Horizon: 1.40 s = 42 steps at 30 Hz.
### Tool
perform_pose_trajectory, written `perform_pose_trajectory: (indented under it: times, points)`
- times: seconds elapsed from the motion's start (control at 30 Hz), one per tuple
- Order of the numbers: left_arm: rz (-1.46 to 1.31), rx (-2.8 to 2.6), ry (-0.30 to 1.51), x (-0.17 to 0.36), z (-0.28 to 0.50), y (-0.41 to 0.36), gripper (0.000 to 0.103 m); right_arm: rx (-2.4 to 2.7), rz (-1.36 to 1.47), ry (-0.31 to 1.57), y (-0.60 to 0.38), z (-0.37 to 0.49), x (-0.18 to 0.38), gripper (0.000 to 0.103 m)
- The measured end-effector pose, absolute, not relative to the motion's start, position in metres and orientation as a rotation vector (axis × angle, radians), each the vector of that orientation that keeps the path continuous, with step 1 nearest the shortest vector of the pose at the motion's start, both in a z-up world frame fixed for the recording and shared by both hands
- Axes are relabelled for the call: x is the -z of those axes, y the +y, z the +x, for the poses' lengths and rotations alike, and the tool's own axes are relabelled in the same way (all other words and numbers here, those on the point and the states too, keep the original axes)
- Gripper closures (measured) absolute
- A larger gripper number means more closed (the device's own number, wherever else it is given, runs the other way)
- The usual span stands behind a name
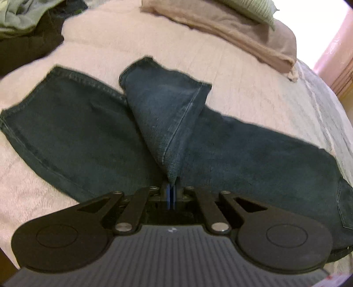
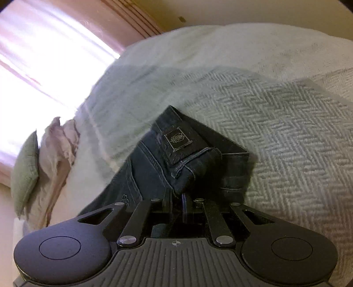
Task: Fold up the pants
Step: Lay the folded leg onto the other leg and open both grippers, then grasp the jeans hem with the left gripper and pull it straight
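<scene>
Denim is the stuff being worked: dark jeans [image 1: 242, 150] lie stretched across the bed [image 1: 253, 72], the legs running off to the left in the left wrist view and the waist end over on the herringbone blanket [image 2: 286, 132] in the right wrist view. Folded towels [image 1: 231, 28] and a green pillow [image 1: 249, 8] sit well apart at the far side of the bed, and a heap of other clothes [image 1: 26, 24] lies in the far left corner, so the fold has room. The step in hand looks like carrying one long edge of the jeans over onto the rest. The left gripper [image 1: 172, 192] is pinched tight on a peak of leg cloth that rises as a tent above the flat leg; the right gripper [image 2: 177, 198] is clamped on the waistband [image 2: 198, 163], just below the leather patch [image 2: 177, 140]. To do this well, I would move both ends together at the same height and pace, so the cloth between them stays taut and does not twist. Lift only enough to clear the lower layer, carry it straight across, and lay it down so seam meets seam. The left pinch seems small, so a jerk could pull it loose. Let go only once the layer lies flat.
</scene>
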State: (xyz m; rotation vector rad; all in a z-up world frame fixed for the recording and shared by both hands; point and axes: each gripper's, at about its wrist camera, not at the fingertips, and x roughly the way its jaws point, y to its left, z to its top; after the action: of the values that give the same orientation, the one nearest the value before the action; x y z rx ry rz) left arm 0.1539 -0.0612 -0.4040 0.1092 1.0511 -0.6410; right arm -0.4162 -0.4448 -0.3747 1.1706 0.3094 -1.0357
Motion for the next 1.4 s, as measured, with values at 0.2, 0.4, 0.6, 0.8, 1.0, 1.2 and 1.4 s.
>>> perform_pose_trajectory:
  times: [0.2,0.4,0.6,0.8,1.0,1.2,1.4]
  points:
    - [0.119,0.646,1.021,0.396,0.148,-0.054,0.102,1.035,1.142,0.263,-0.435,-0.421,0.372,0.099]
    - [0.200,0.611,1.053,0.423,0.137,-0.058,0.098,1.122,1.197,0.385,-0.436,-0.420,0.416,0.099]
    - [0.376,0.633,1.039,0.405,0.130,-0.053,0.072,1.210,1.106,0.622,-0.446,-0.396,0.396,0.062]
    - [0.552,0.638,0.988,0.360,0.137,-0.061,0.074,1.382,0.894,0.665,-0.450,-0.384,0.345,0.060]
    - [0.688,0.724,0.879,0.385,0.187,-0.177,0.064,1.295,0.859,0.634,-0.484,-0.322,0.342,0.060]
    - [0.808,0.715,0.906,0.445,0.234,-0.256,0.067,1.188,0.881,0.633,-0.507,-0.263,0.356,0.060]
    - [0.418,0.696,0.797,0.386,0.267,-0.169,0.100,1.184,0.874,0.680,-0.483,-0.235,0.362,0.060]
